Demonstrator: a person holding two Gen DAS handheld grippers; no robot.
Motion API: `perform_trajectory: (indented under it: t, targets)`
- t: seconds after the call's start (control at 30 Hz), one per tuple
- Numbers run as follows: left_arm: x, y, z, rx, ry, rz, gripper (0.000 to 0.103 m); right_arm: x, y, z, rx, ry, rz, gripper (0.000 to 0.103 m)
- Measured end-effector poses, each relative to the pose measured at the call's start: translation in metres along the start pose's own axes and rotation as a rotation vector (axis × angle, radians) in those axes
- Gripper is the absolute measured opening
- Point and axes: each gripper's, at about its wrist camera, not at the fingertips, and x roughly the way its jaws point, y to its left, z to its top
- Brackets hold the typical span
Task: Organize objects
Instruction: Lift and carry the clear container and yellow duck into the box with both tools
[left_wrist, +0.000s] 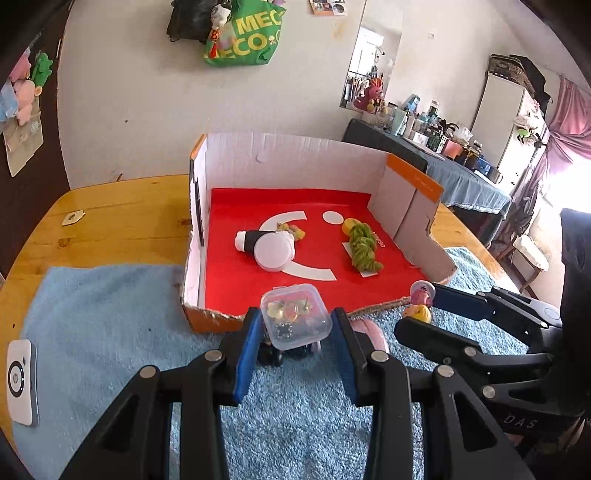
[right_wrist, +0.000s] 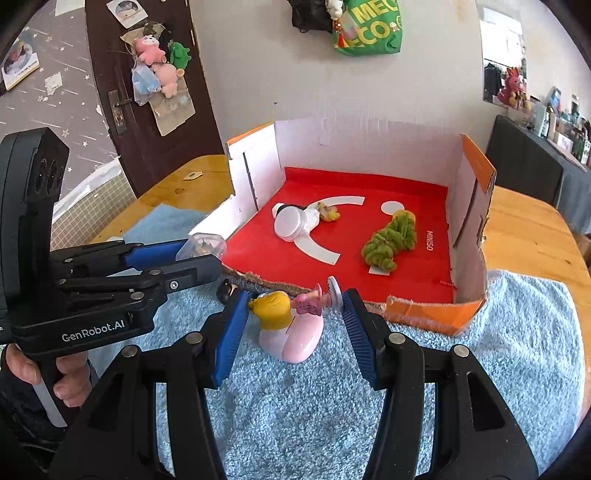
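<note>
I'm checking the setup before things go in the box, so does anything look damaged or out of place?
Yes. The cardboard box has a ragged, frayed front edge, as if that wall was torn away. Inside it, the white-capped bottle lies on its side on the red floor. Nothing looks spilled.

Left gripper (left_wrist: 295, 332) clamping a small clear plastic lidded box (left_wrist: 295, 317) above the fluffy blue mat (left_wrist: 110, 314).
Beyond it, the open red-floored cardboard tray (left_wrist: 229, 162) holds a white round-lidded jar (left_wrist: 274, 252) and green yarn bundle (left_wrist: 364, 247).
</note>
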Motion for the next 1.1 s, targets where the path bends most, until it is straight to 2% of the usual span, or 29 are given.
perform_trajectory:
  t: [0.7,1.1]
  targets:
    - [0.034,0.013,0.033,-0.015,0.039,0.003,0.04,0.033,-0.021,0.029,0.026,0.044,-0.008,0.051]
    - [0.071,0.015,0.039,0.002,0.141,-0.006,0.04,0.062,-0.037,0.033,0.065,0.131,0.005,0.051]
